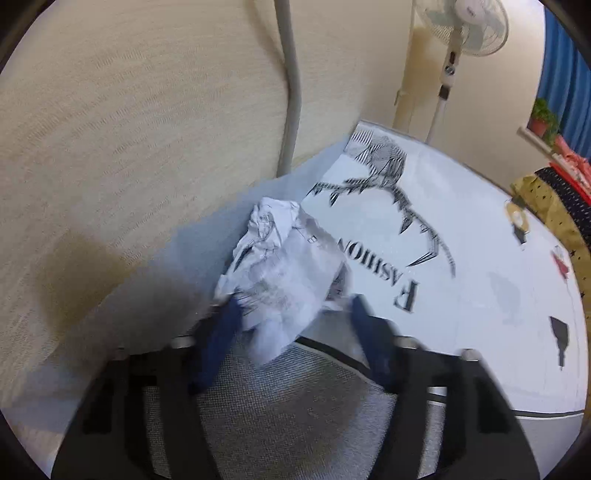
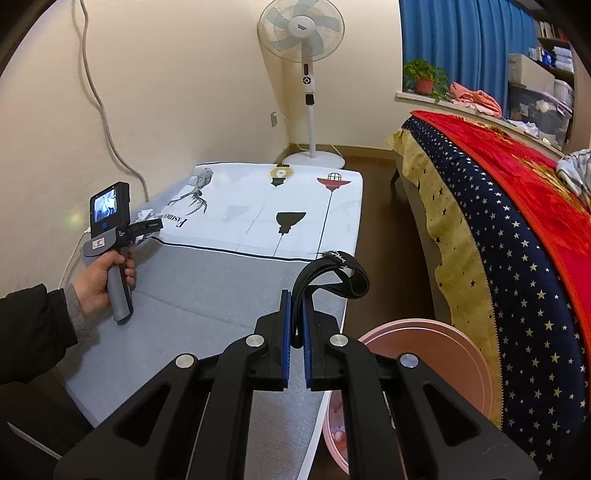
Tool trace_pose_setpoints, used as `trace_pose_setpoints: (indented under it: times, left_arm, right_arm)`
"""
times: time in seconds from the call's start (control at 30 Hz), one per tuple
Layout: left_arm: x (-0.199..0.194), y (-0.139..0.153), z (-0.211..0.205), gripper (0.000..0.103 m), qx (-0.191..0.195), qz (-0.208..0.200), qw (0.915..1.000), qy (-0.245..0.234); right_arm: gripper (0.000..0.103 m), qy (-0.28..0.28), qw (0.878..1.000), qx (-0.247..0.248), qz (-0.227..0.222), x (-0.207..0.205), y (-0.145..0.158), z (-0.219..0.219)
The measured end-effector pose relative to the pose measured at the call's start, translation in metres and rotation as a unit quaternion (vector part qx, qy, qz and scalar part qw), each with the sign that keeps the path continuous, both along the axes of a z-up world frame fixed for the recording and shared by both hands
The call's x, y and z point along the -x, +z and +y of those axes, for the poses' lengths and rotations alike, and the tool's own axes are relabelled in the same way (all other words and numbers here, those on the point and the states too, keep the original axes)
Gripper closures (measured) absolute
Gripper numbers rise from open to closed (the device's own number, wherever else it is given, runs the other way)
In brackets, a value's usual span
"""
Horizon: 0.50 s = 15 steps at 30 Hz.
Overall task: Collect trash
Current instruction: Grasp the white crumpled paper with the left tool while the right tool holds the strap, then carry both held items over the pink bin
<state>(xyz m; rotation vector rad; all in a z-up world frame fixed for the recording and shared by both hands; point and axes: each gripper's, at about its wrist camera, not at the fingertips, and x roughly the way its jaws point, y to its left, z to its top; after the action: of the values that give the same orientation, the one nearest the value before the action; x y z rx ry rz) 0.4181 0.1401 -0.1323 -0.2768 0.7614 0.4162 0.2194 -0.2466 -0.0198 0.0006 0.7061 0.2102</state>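
Now our left claw (image 1: 291,306) squeezes the crumpled paper (image 1: 284,258) on the bench (image 2: 207,295). Our right claw (image 2: 296,332) grips a black strap (image 2: 332,273). Next we carry both to the pink bin (image 2: 424,354).

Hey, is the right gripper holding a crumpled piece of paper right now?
No, the right gripper is clamped on a black belt; the crumpled paper sits between the left gripper's fingers.

Standing fan (image 2: 301,33), potted plant (image 2: 423,75), blue curtain (image 2: 465,48), starry bedspread (image 2: 524,295)
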Motion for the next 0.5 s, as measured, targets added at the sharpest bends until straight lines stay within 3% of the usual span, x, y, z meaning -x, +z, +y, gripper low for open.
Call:
trace_pose_setpoints:
  times: [0.17, 0.3, 0.5]
  left_arm:
    - [0.007, 0.007, -0.01, 0.078, -0.019, -0.005, 0.9993, -0.031]
    - [0.023, 0.027, -0.024, 0.081, -0.019, -0.016, 0.9974, -0.067]
    - [0.063, 0.091, -0.069, 0.081, -0.039, -0.046, 0.986, -0.155]
  right_arm:
    - [0.097, -0.003, 1.0, 0.0, -0.006, 0.001, 0.002, -0.002]
    - [0.097, -0.005, 1.0, -0.001, -0.01, 0.003, 0.006, -0.004]
    - [0.097, -0.003, 0.999, -0.006, -0.032, 0.013, 0.02, -0.007]
